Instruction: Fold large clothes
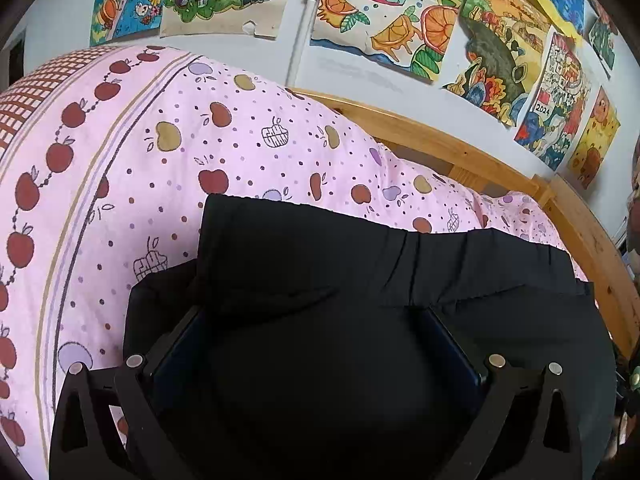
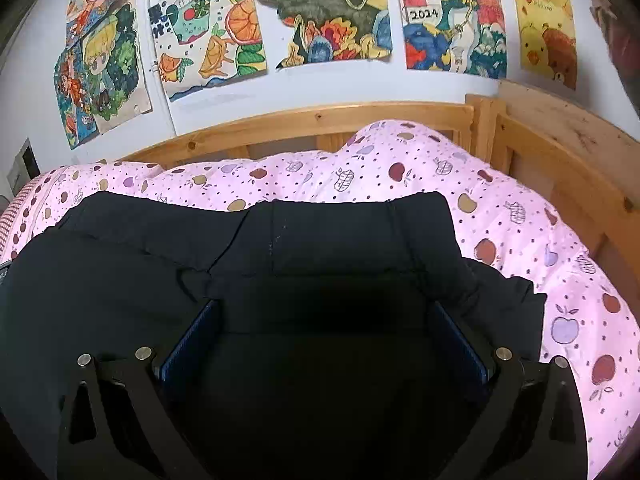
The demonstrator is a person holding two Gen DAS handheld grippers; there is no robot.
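A large black garment (image 1: pixel 360 264) lies folded on the pink apple-print quilt (image 1: pixel 132 168). In the left wrist view my left gripper (image 1: pixel 316 320) is open, its fingers spread wide over the garment's left part, with black cloth between and under them. In the right wrist view the same black garment (image 2: pixel 280 248) fills the lower frame. My right gripper (image 2: pixel 324 320) is open too, fingers spread over the garment's right part. Whether the pads touch the cloth is hard to tell, as all is dark.
The quilt (image 2: pixel 520 240) covers a bed with a wooden frame (image 2: pixel 320 120) along the back and right side (image 1: pixel 580 240). Colourful drawings (image 2: pixel 320 12) hang on the white wall behind.
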